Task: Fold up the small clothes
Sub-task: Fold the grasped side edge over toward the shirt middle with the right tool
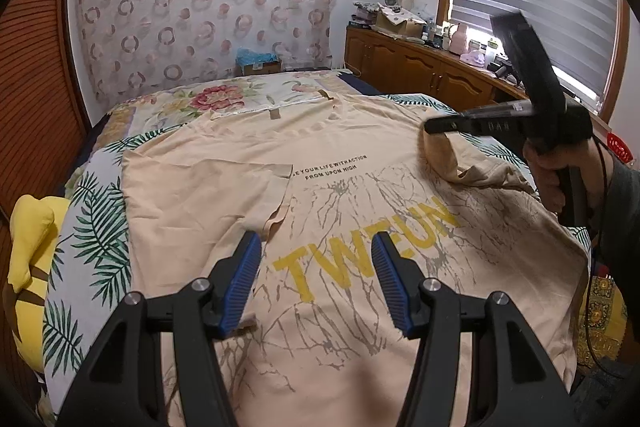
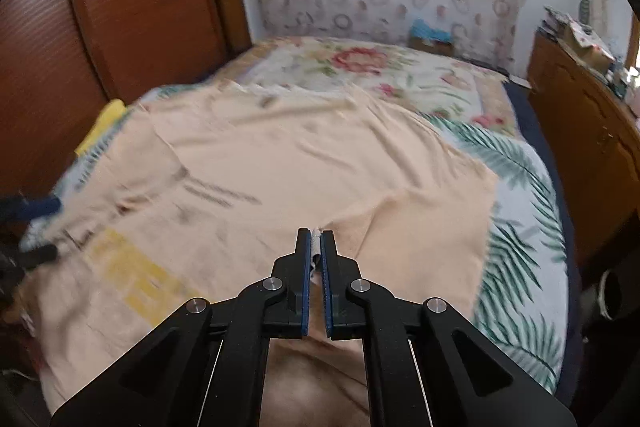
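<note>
A peach T-shirt (image 1: pixel 340 155) with yellow lettering lies spread on the bed, print side up. Its left sleeve (image 1: pixel 224 187) is folded in over the chest. My left gripper (image 1: pixel 316 247) hovers open over the lettering, with nothing between its blue pads. At the right of the left wrist view, my right gripper (image 1: pixel 430 127) holds the other sleeve (image 1: pixel 444 155) lifted in a loop off the bed. In the right wrist view, the right gripper (image 2: pixel 316 239) is shut on a thin pinch of that fabric, and the T-shirt (image 2: pixel 320 155) is blurred beyond it.
The bedspread (image 1: pixel 96 227) has a green leaf print and flowers further back. A yellow cushion (image 1: pixel 28 247) lies at the bed's left edge. A wooden cabinet (image 1: pixel 420 67) piled with clutter runs along the right wall. A person's hand (image 1: pixel 560 179) grips the right tool's handle.
</note>
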`<state>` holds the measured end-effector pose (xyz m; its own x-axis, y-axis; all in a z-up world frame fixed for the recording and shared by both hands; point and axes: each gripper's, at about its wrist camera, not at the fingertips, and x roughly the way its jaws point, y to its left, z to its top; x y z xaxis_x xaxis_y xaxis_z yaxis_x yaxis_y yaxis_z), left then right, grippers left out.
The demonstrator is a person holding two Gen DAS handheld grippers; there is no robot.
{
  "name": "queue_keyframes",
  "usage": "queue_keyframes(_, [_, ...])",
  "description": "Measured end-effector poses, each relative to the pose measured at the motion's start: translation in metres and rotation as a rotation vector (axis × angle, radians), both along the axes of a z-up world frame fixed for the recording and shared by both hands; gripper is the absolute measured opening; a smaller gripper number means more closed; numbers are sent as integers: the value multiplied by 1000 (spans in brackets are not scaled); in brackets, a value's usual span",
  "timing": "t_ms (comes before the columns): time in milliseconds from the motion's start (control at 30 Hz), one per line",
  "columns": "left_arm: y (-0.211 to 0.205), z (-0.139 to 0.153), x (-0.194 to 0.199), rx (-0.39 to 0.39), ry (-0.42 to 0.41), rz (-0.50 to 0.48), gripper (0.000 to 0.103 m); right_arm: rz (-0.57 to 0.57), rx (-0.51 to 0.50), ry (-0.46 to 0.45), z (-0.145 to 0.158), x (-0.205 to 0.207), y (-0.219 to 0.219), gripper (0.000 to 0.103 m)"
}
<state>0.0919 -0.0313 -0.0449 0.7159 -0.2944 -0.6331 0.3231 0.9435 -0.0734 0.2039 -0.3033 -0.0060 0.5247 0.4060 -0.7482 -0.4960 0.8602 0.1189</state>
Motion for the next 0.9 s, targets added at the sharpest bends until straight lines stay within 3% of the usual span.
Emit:
queue_keyframes(100, [2,-1,-2,-5,3,5,57,21,25,-7,8,3,17,3])
queue_keyframes(167, [2,-1,-4,-9,3,7,57,28,36,-21,15,2,24,21])
queue_keyframes(367, [3,0,-5,-18,-5,6,57,-21,25,-58,25,-7,3,35])
queue_keyframes(600, [-5,0,-8,-30,-14,-11,57,-119,-101,-35,4,-24,-51,35])
queue_keyframes(900, [-15,-4,-9,-31,4,-36,57,-178,-106,37,-26,-42,-87,35])
